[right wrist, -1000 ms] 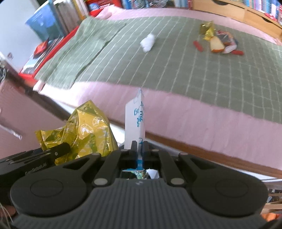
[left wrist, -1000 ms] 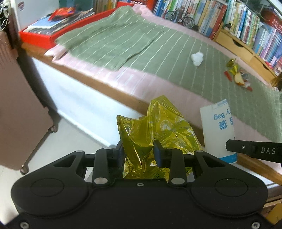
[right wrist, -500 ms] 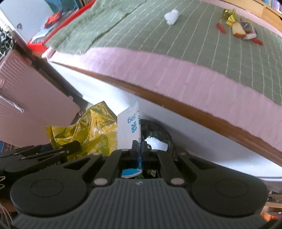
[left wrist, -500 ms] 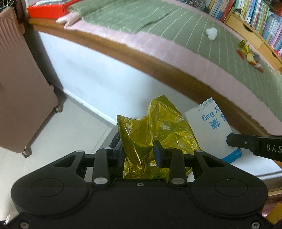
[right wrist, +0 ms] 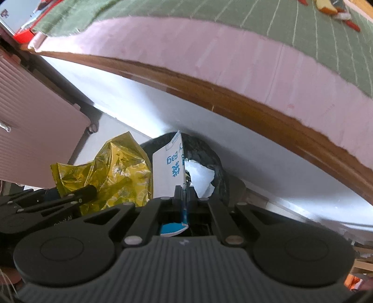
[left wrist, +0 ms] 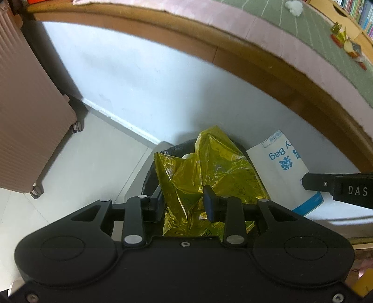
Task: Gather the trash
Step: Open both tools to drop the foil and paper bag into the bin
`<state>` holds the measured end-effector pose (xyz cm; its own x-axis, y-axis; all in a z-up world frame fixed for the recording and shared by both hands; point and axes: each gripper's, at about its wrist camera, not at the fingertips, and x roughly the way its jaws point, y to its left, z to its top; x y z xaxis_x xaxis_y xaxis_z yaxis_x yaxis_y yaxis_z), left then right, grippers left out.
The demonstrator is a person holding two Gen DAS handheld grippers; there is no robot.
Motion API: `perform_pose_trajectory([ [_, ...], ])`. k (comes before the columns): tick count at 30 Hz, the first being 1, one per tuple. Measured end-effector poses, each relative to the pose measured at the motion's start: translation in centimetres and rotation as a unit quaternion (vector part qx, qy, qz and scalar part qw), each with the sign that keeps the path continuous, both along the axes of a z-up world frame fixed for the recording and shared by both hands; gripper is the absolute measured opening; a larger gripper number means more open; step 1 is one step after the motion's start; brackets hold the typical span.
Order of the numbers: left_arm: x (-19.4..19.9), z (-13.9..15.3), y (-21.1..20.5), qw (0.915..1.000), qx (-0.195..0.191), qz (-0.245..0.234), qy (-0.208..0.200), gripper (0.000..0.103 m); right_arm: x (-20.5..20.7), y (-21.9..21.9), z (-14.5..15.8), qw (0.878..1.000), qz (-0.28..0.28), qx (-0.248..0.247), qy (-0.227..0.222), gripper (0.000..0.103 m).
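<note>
So this looks like the drop-off part of the cleanup. Both grippers point steeply down over a dark bin (right wrist: pixel 209 160) on the floor by the bed's white side panel.

The left gripper (left wrist: pixel 184 200) has its jaws partway closed, pinching a crumpled yellow wrapper (left wrist: pixel 209 172). The right gripper (right wrist: pixel 183 193) is clamped fully shut on the edge of a flat white packet (right wrist: pixel 167 167) with blue print, the word "Bag" readable on it. Both pieces hang right above the bin's mouth, the wrapper on the left, the packet just beside it.

Inside the bin I can only make out something white and crumpled (right wrist: pixel 200 177), probably paper or tissue. The rest of it is hidden behind the two held pieces, so no idea how full it is.

My guess for what's next: just let go, both jaws opening so the stuff falls in. The packet is wide and stiff, so it might catch on the rim if it isn't centred. The wrapper is light and could cling to a finger pad.

Not done after that either. Up on the green bedspread (left wrist: pixel 326 42) there's a white wad (left wrist: pixel 293 4) and a small pile of snack scraps (left wrist: pixel 349 44) waiting.
</note>
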<state>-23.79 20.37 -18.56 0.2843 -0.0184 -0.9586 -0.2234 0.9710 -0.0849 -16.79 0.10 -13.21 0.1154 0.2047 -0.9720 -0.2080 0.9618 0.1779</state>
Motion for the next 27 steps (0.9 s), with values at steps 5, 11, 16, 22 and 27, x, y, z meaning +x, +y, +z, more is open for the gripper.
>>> perform_pose_trajectory([
  [5,0.5,-1.3,0.1,0.9998,-0.007,0.006,0.015,0.059,0.3,-0.1,-1.7,1.000,-0.017,0.009,0.021,0.014],
  [11,0.7,-1.7,0.1,0.9998,0.004,0.009,0.016,0.069,0.3,-0.6,-2.6,0.999,-0.027,0.018,0.024,0.038],
  [16,0.7,-1.2,0.1,0.9998,0.011,0.010,0.011,0.073,0.3,-1.2,-2.5,0.998,-0.033,0.039,0.025,0.041],
  [22,0.8,0.3,-0.2,0.9999,0.013,0.008,0.001,0.075,0.6,-1.3,-1.7,0.998,-0.039,0.046,0.018,0.047],
  [27,1.7,2.5,-0.3,0.9997,0.017,0.002,-0.019,0.076,0.8,-1.3,0.5,0.999,-0.029,0.044,-0.012,0.059],
])
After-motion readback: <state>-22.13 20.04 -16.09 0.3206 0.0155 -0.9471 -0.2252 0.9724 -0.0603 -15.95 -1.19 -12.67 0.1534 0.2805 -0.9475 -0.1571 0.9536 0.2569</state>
